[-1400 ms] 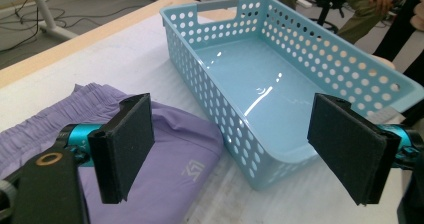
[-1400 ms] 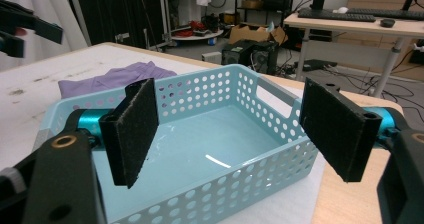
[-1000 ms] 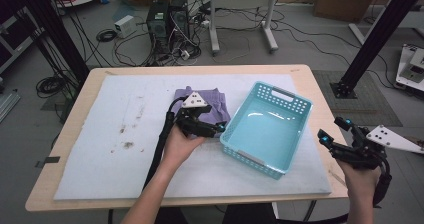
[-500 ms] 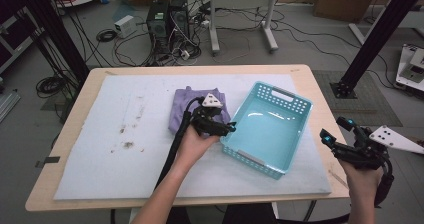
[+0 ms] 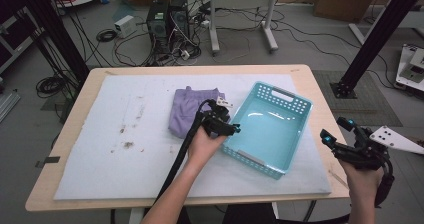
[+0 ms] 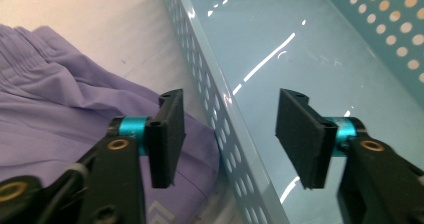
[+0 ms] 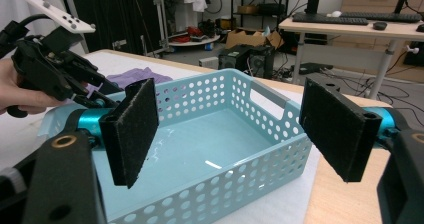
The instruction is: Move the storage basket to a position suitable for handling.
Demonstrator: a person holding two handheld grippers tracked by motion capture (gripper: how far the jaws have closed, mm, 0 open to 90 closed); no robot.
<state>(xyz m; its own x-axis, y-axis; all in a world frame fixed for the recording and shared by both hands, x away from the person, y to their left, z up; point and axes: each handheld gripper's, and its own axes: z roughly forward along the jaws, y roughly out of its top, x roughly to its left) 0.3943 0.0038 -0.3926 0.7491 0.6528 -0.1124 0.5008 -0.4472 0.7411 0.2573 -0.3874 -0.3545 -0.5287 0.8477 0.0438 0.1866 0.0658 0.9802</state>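
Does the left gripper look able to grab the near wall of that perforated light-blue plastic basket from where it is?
Probably yes: the left gripper straddles the basket wall, jaws just been closing, pads not yet pressing. The purple cloth lies beside it.

White mat (image 5: pixel 100 134) on wooden table (image 5: pixel 60 149); computer tower (image 5: pixel 161 19), cables (image 5: pixel 105 34), desk (image 7: pixel 350 29) behind.

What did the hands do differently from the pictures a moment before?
The left gripper slid from over the purple folded cloth toward the light blue perforated plastic basket. Its jaws have just been closing and now straddle the basket's near wall, one outside and one inside, not yet pressing on it. The right gripper stayed open beside the table's right edge; the cloth and basket kept their places.
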